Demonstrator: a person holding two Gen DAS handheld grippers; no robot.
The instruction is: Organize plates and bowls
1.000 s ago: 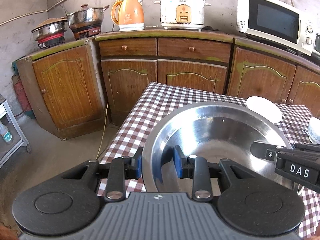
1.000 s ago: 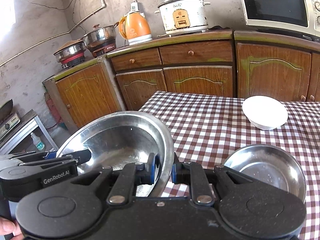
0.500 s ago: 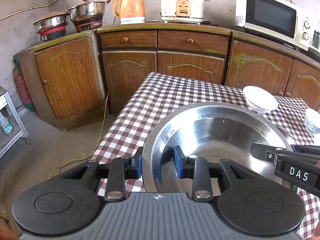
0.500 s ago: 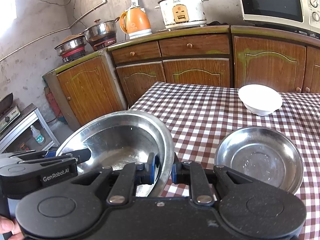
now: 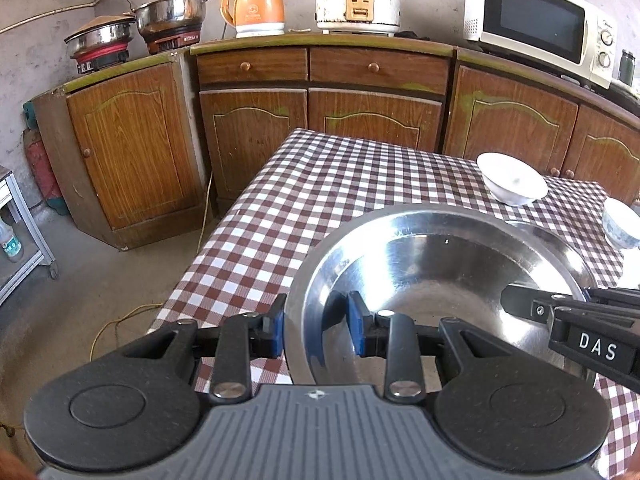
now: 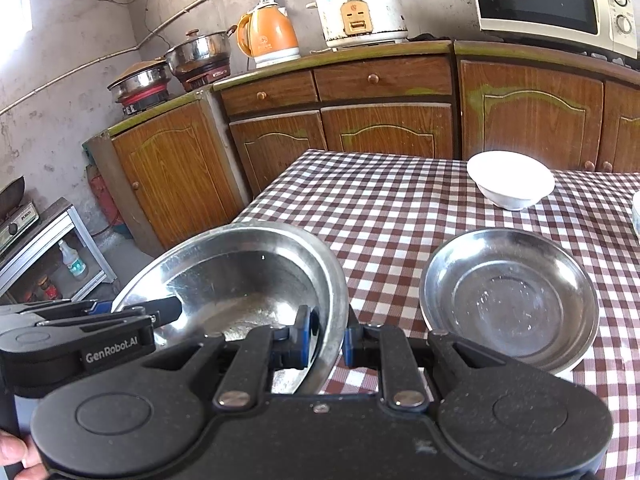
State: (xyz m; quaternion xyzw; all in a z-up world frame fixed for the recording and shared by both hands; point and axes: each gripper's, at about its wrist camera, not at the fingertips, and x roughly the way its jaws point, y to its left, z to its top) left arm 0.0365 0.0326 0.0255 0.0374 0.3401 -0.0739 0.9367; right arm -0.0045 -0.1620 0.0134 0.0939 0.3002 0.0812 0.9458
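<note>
Both tongs clamped on big steel bowl: left tongs [image 5: 316, 330] pinch near-left rim, right tongs [image 6: 328, 338] pinch opposite rim. Big steel bowl [image 6: 248, 276] hangs above worktop [image 6: 380, 208] edge, beside smaller steel bowl [image 6: 508, 296]. I judge it stiff, light, slippery; rim grip best. White bowl [image 6: 510, 178] farther back, likely fragile.

Right hand-held gripper [image 5: 568, 312] reads "DAS"; left hand-held gripper [image 6: 160, 312], "GenRobot.AI".

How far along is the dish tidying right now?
Nothing looks stacked yet. In hand: both the left gripper and right gripper clamp the large steel basin by its rim. Left: the smaller steel bowl and white bowl sit apart on the table.
</note>
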